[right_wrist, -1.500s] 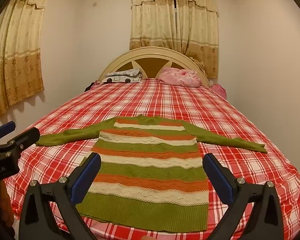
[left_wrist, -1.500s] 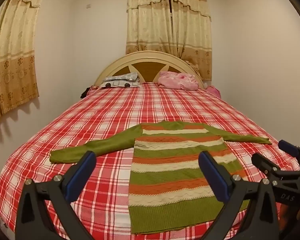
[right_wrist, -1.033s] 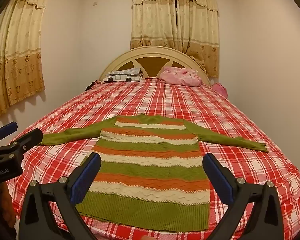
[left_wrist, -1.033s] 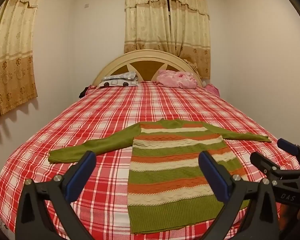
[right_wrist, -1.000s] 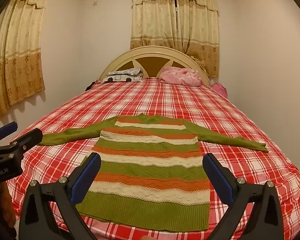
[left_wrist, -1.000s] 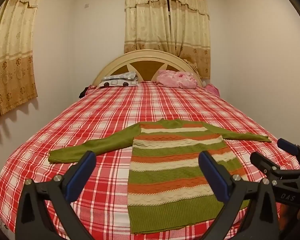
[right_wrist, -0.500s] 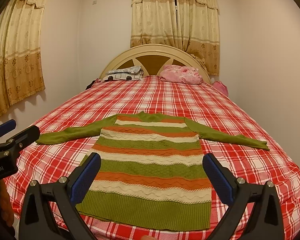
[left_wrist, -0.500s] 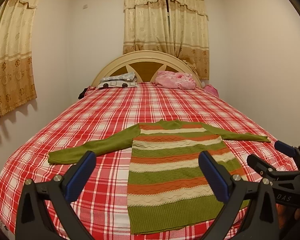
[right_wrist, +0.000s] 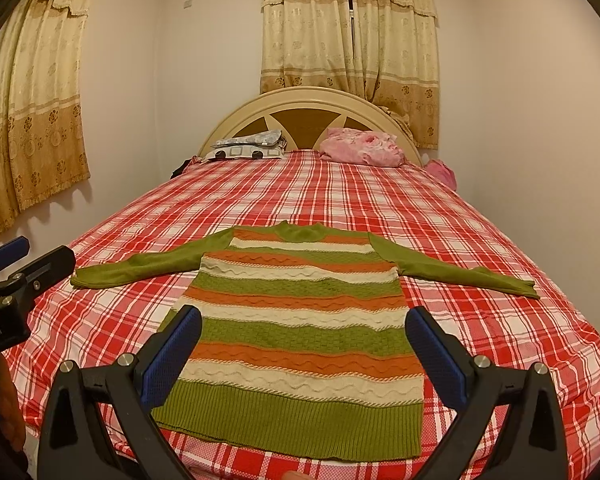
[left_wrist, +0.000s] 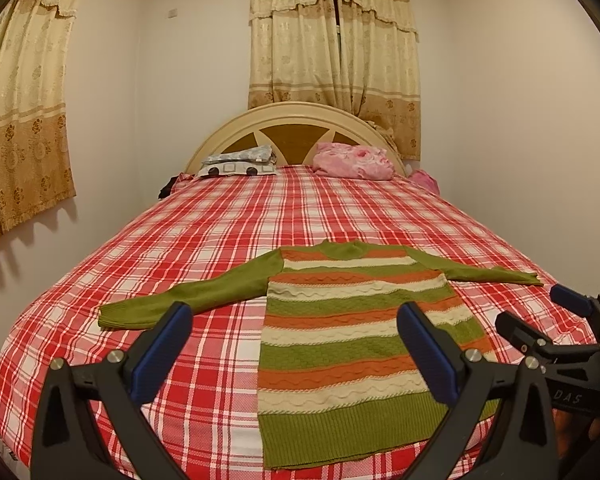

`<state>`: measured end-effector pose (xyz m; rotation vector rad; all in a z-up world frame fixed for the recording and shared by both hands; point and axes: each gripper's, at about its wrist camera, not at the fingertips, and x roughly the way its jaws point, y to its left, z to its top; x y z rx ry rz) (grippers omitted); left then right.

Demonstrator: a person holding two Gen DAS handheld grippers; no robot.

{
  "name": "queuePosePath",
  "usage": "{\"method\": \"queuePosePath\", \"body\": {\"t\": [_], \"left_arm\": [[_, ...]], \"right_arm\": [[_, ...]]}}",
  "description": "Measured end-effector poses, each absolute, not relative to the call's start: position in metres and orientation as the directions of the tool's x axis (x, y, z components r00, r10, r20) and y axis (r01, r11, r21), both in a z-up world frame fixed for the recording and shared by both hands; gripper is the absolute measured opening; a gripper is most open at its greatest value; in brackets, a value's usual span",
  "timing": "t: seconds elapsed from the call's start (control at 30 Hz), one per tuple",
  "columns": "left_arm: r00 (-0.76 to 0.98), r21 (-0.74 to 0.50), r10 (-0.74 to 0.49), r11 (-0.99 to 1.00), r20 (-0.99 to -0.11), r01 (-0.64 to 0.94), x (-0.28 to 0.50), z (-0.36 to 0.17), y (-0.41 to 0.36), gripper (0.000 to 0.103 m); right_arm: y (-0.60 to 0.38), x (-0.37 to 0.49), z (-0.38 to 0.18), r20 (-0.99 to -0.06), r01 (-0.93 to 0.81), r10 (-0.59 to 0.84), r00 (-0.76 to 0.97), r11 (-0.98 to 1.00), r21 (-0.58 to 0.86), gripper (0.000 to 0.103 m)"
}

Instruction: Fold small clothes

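A small knitted sweater [left_wrist: 352, 332] with green, orange and cream stripes lies flat on the red plaid bed, hem toward me, both green sleeves spread out sideways. It also shows in the right wrist view [right_wrist: 300, 332]. My left gripper [left_wrist: 294, 344] is open and empty, above the bed's near edge over the sweater's left side. My right gripper [right_wrist: 304, 348] is open and empty, above the hem. Each gripper shows at the edge of the other's view: the right gripper [left_wrist: 540, 324] and the left gripper [right_wrist: 32, 256].
The bed [left_wrist: 228, 232] fills the room up to a cream headboard [left_wrist: 292, 116]. A grey patterned pillow [left_wrist: 236, 164] and a pink bundle [left_wrist: 352, 160] lie at its head. Walls stand close on both sides, with curtains [left_wrist: 332, 52] behind.
Both grippers have drifted slightly, so the view has risen a little. The sweater has not moved and both grippers have stayed open.
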<state>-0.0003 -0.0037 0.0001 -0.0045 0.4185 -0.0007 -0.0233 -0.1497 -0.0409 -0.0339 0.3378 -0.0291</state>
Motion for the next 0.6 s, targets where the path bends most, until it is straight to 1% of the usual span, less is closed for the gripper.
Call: {"method": "queuePosePath", "body": {"t": [0.6], "left_arm": [[0.913,-0.013,-0.008,1.000,-0.409,0.004,0.0004,0.0029,-0.0031,0.103]], "right_arm": [[-0.1494,-0.0221,-0.0422,-0.334,0.019,-0.032,0.942,0.999,-0.041,0.102]]}}
